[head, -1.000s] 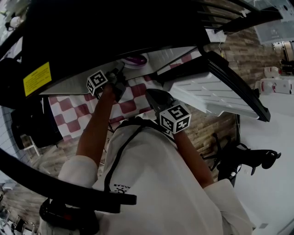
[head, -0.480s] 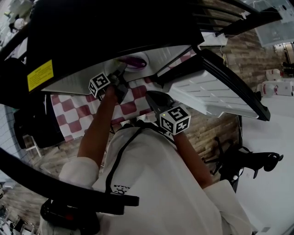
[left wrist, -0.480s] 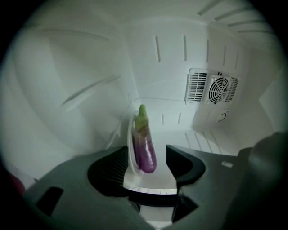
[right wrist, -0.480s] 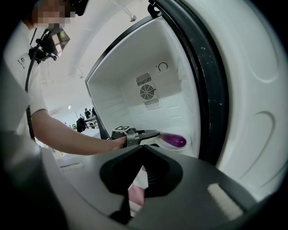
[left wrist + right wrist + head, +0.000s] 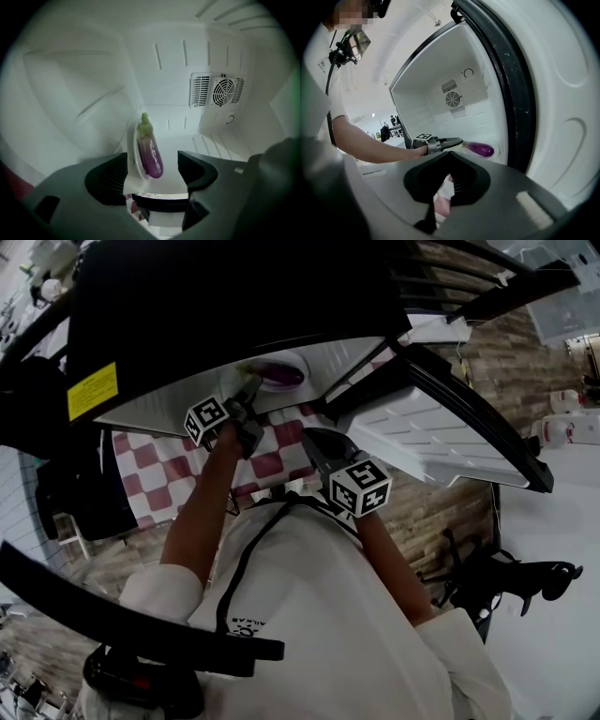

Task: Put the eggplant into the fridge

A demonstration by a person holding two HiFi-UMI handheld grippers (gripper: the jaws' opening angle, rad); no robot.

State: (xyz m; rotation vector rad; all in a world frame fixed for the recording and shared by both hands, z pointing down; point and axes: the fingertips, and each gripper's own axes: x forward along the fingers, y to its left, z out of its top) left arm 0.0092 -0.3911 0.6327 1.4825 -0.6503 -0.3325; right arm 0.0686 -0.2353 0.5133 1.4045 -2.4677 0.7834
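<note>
Head view: the left claw (image 5: 246,399) reaches into the open fridge (image 5: 159,404), where the eggplant (image 5: 278,374) lies on a white plate (image 5: 298,367). A second ago that claw was nearly closed; now its jaws are opening. The right claw (image 5: 314,439) hangs outside, near the person's chest

Left gripper view: the jaws are spread wide with the pads off the plate, and the eggplant and plate rest inside the fridge just ahead, between the jaws

Right gripper view: its jaws are together on nothing

The eggplant looks delivered; probably only withdrawing and closing the door (image 5: 441,432) remain
</note>
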